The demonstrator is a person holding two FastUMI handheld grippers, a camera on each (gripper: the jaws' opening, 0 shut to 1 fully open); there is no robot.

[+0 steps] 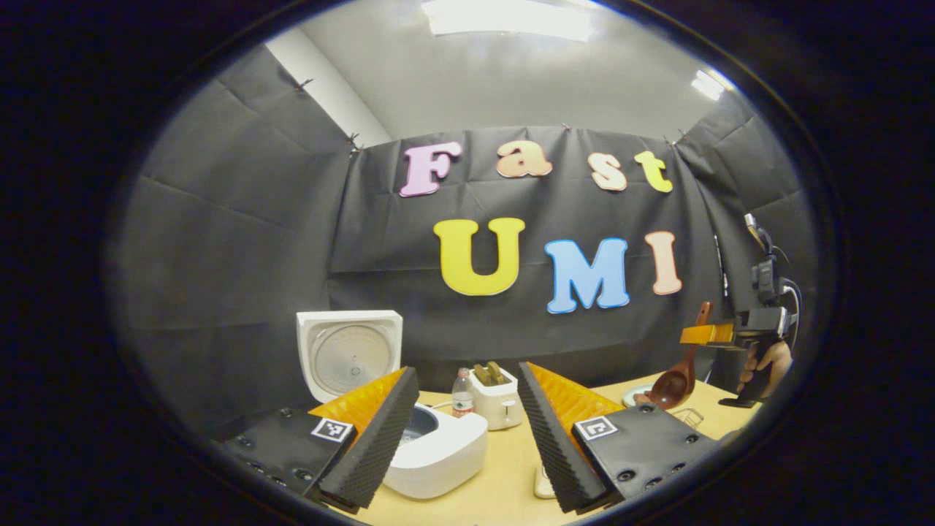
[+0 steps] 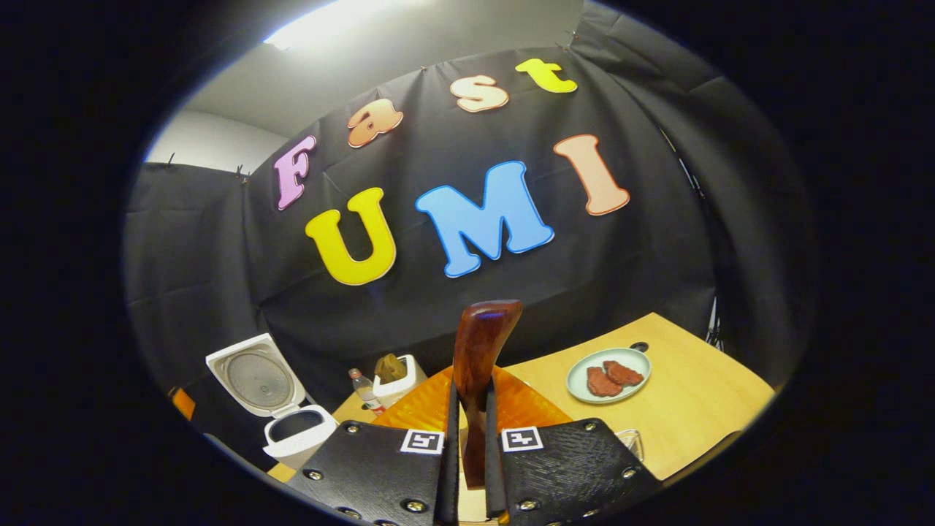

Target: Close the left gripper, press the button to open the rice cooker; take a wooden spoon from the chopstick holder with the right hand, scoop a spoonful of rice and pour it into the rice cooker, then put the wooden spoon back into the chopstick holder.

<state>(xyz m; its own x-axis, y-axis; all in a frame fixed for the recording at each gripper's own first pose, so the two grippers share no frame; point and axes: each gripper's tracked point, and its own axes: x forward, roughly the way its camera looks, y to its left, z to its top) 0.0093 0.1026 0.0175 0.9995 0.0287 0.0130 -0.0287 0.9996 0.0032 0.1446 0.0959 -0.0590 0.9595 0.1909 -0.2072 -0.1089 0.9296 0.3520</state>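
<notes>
Wooden spoon (image 2: 478, 351): dark reddish wood, glossy, varnished look, smooth. Rice cooker (image 1: 438, 453): white plastic, smooth, slight sheen; raised lid's inner plate (image 1: 350, 359) at 10 o'clock of the body looks dull grey metal. Table (image 2: 694, 409): light wood-look top, smooth, matt. Booth wall (image 1: 241, 241): black cloth, matt, creased. Toaster (image 1: 497, 398): white plastic, smooth. Plate (image 2: 577, 380): pale, glossy. Left gripper's pads (image 1: 372, 438): ribbed, matt.

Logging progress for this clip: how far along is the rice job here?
Done: the rice cooker stands with its lid up. In hand: the right tongs are shut on the wooden spoon, held in the air. Left: scooping, pouring and putting the spoon back; whether it carries rice can't be told. The left tongs are open.
</notes>
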